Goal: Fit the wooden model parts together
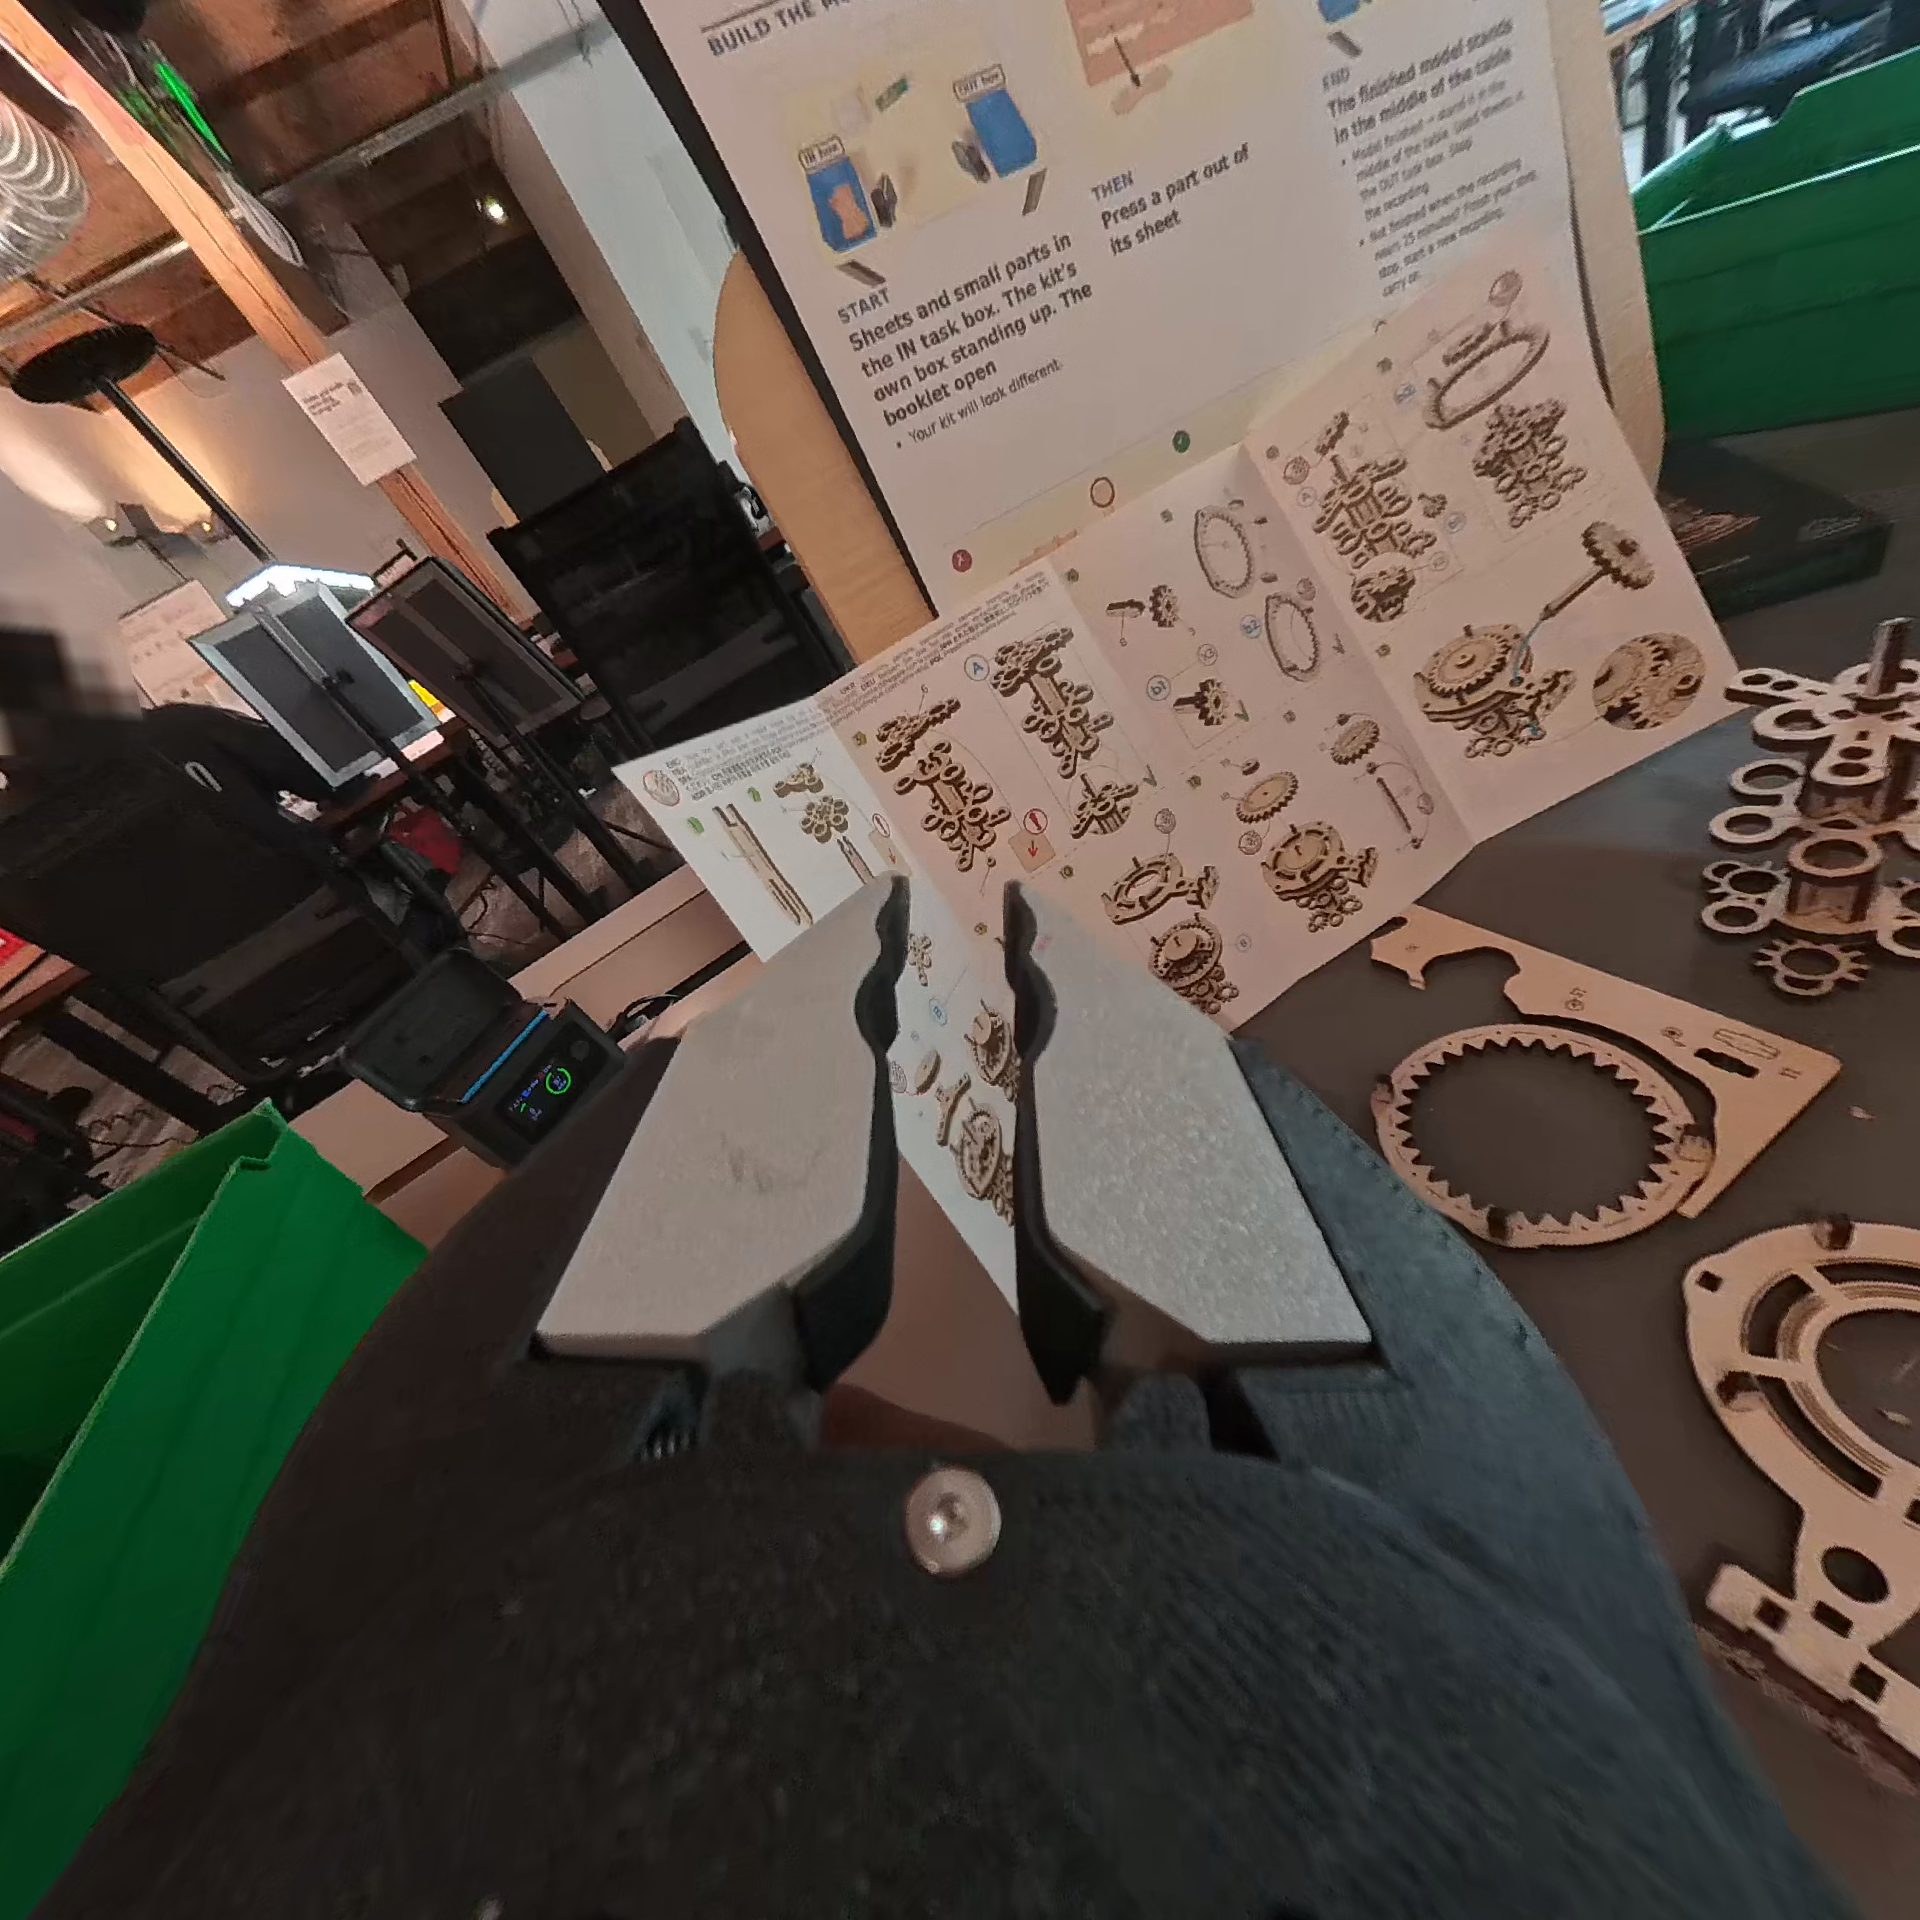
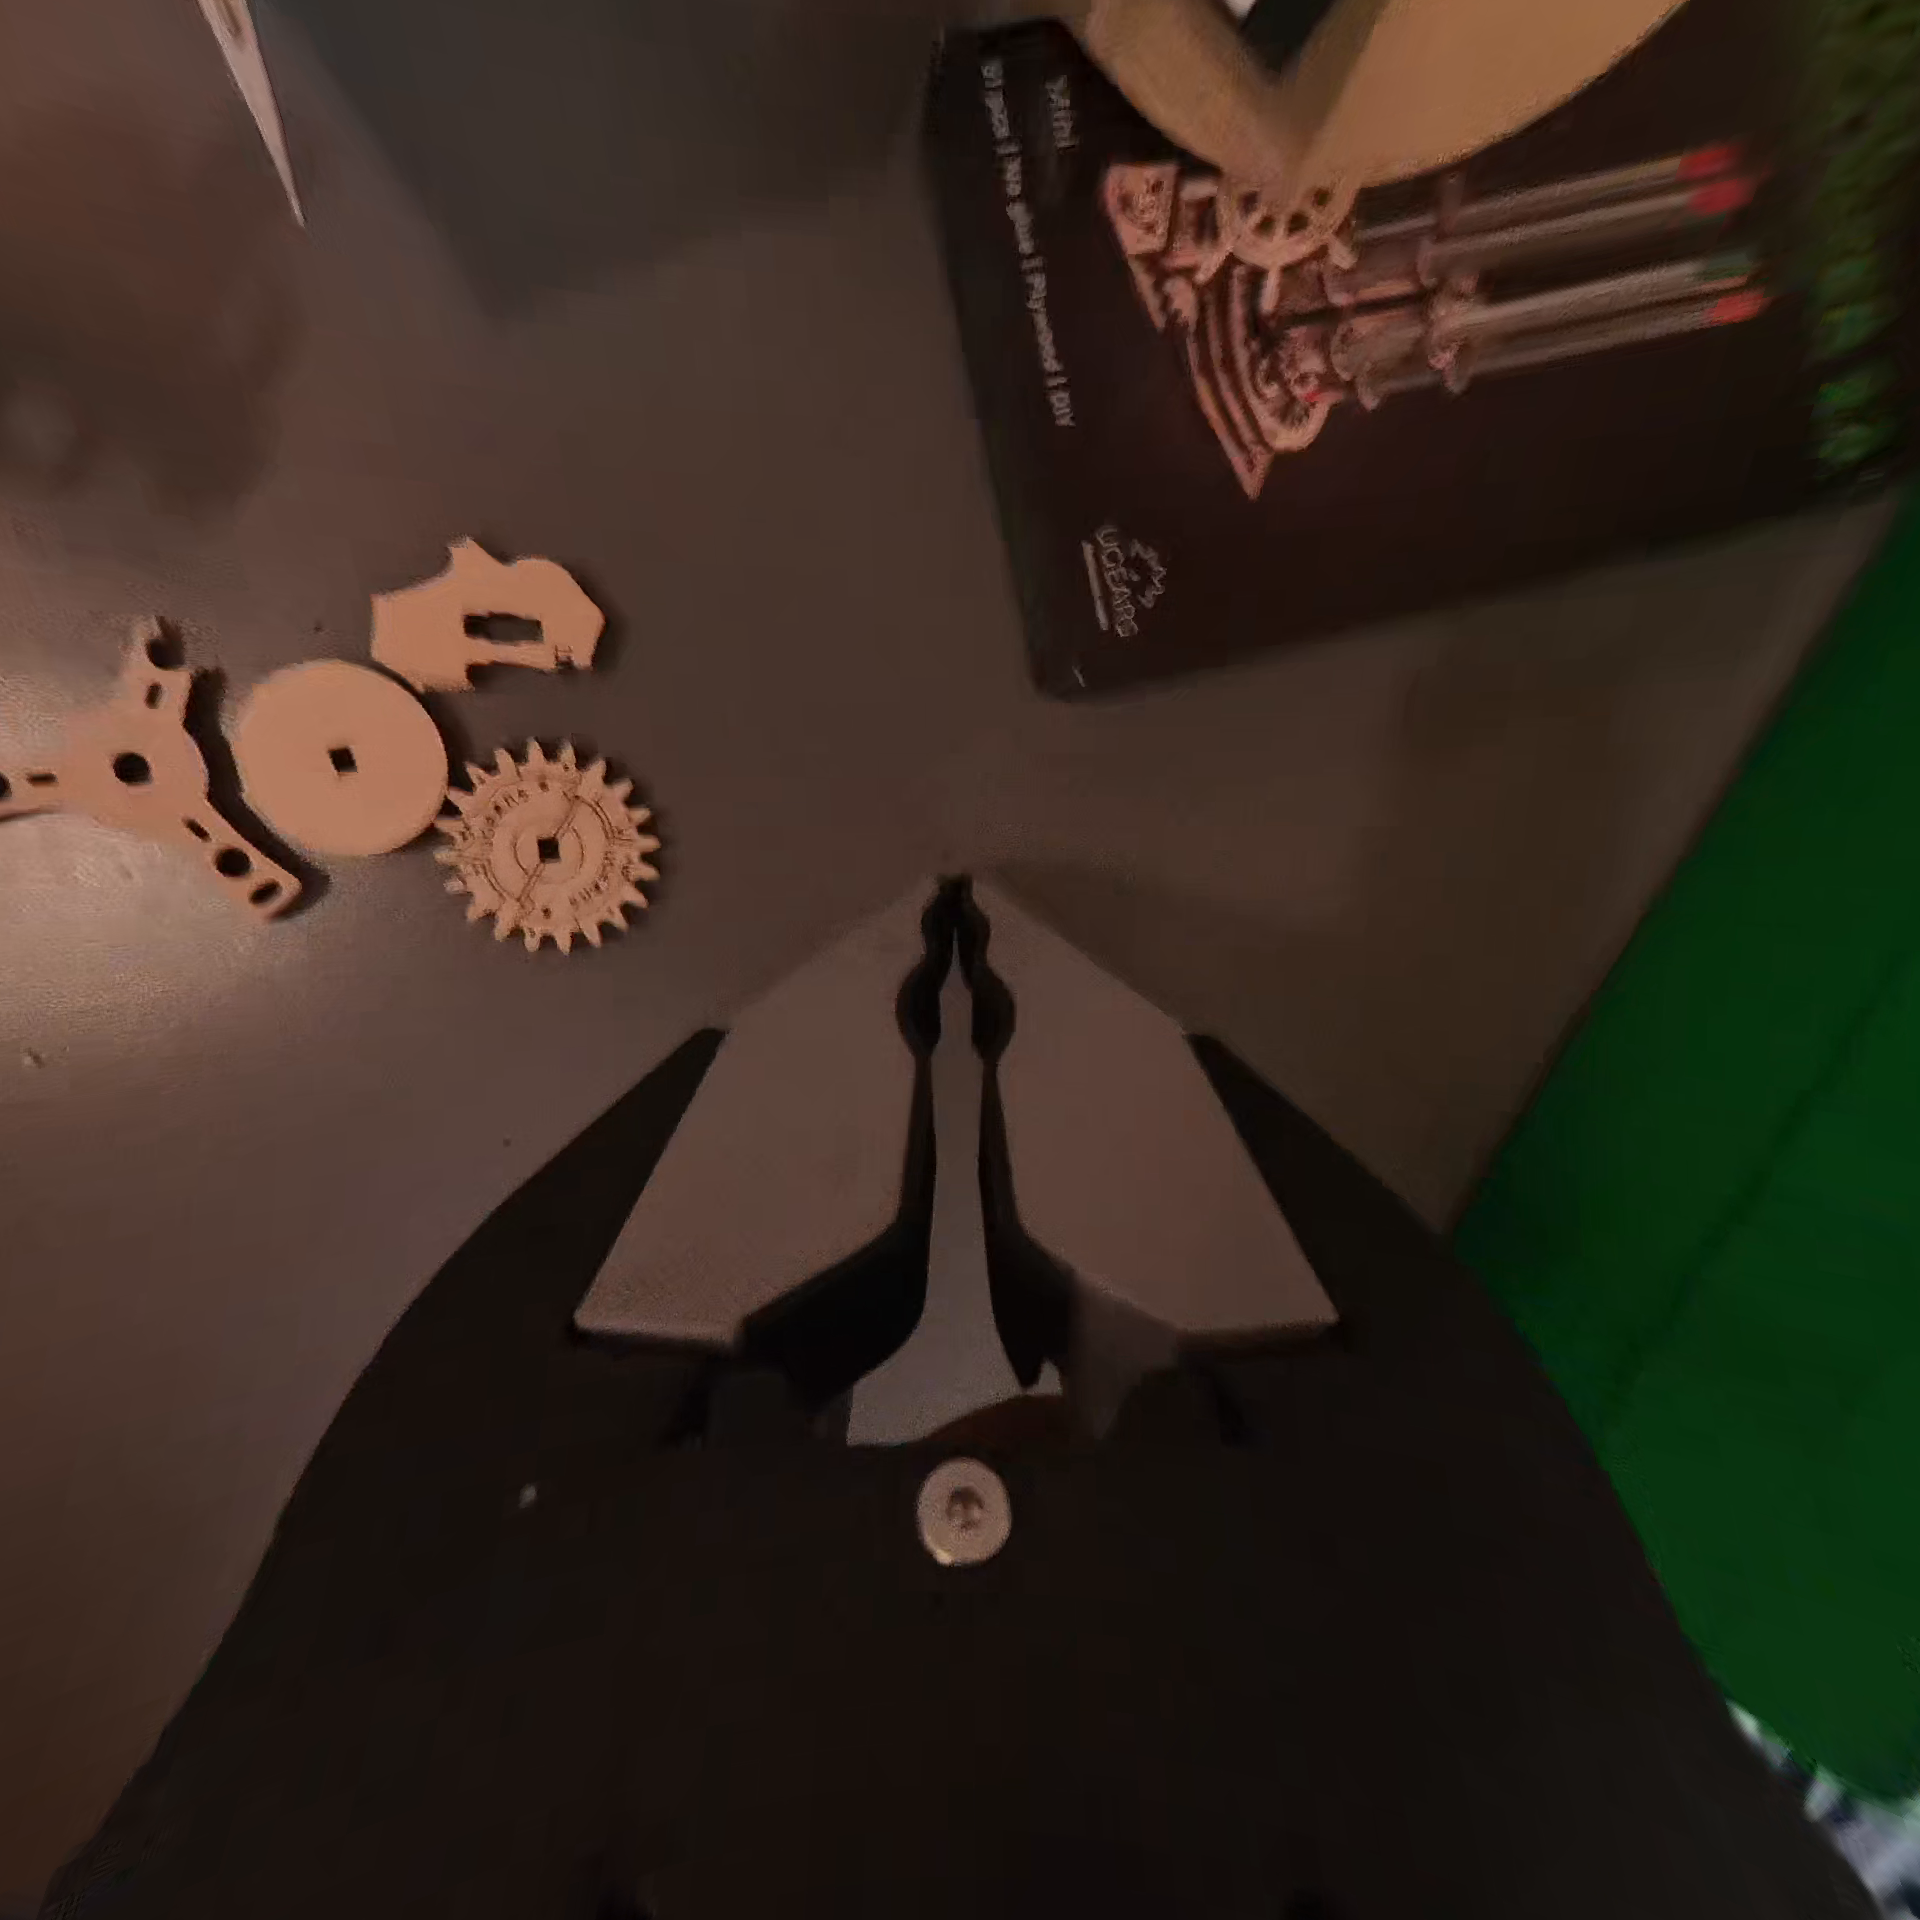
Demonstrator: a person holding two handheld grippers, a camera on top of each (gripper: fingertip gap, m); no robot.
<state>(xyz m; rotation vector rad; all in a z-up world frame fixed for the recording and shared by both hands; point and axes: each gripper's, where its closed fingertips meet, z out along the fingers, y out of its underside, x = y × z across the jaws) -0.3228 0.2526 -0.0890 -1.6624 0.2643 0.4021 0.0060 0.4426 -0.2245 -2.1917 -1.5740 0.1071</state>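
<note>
My left gripper (image 1: 956, 904) is open, with a narrow gap between its pads and nothing in it. It is raised over the table's left side and points at the open instruction booklet (image 1: 1299, 727). To its right lie a wooden sheet with a toothed ring (image 1: 1538, 1132), a round frame part (image 1: 1829, 1382) and a partly built wooden model (image 1: 1839, 810). My right gripper (image 2: 954, 894) is shut, its tips together on nothing, above the dark table (image 2: 790, 520). To its left lie a toothed gear (image 2: 548, 847), a plain disc (image 2: 338, 758), a small slotted piece (image 2: 499, 623) and a forked arm piece (image 2: 156, 779).
A green bin (image 1: 156, 1403) stands at the left, beside a small device with a screen (image 1: 499, 1060). Another green bin (image 2: 1745, 1143) is on the right. The dark kit box (image 2: 1403, 364) lies ahead of the right gripper. A white instruction board (image 1: 1091, 260) stands behind the booklet. My hands' fingertips stand some 40 cm from each other. The left gripper is farther from the toothed gear (image 2: 548, 847), some 35 cm, than the right, some 7 cm. Between my right fingertips and the small slotted piece (image 2: 499, 623) there is roughly 9 cm.
</note>
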